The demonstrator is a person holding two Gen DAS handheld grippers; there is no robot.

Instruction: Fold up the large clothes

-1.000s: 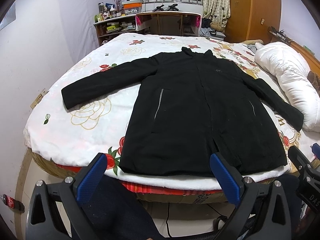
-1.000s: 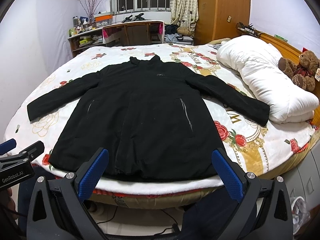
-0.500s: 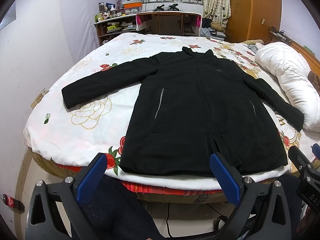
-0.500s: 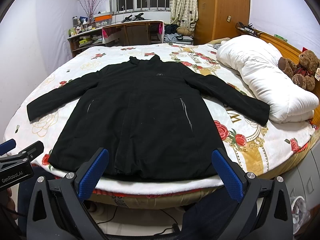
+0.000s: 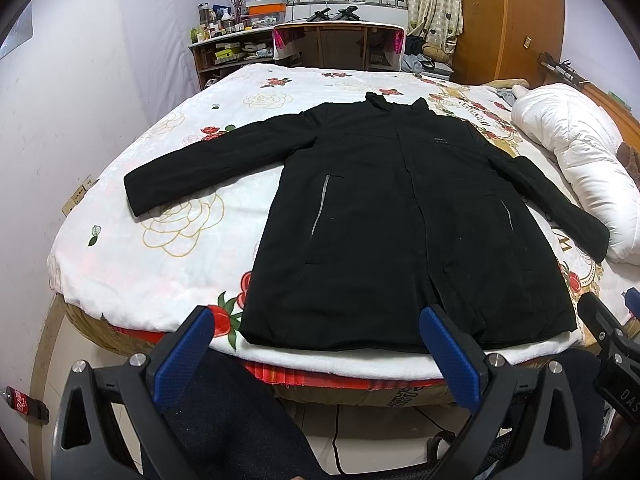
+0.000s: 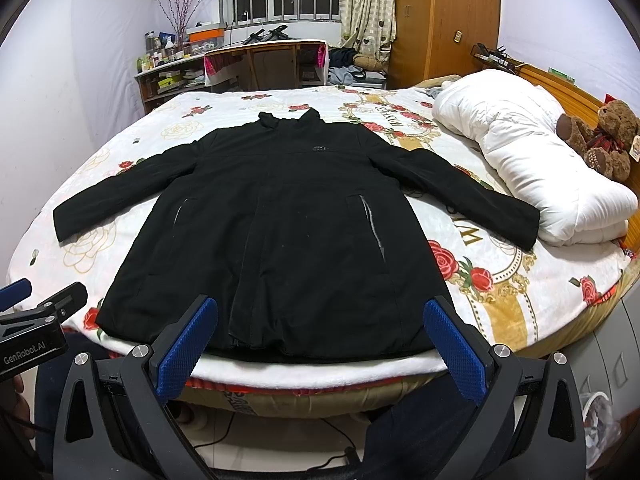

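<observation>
2 grippers are held level at the foot of the bed, both aimed at the coat. Left gripper [image 5: 316, 344]: jaws spread wide, nothing held. Right gripper [image 6: 320, 336]: jaws spread wide, nothing held. 1 black coat [image 5: 400, 220] is laid flat, front up, on the floral bedspread [image 5: 180, 240], hem toward the grippers at the near bed edge, collar far, both sleeves spread out. No contact is seen between fingertips and hem. 1 white duvet [image 6: 528, 168] is bundled to the right; 1 teddy bear [image 6: 600, 140] is seated beside it.
</observation>
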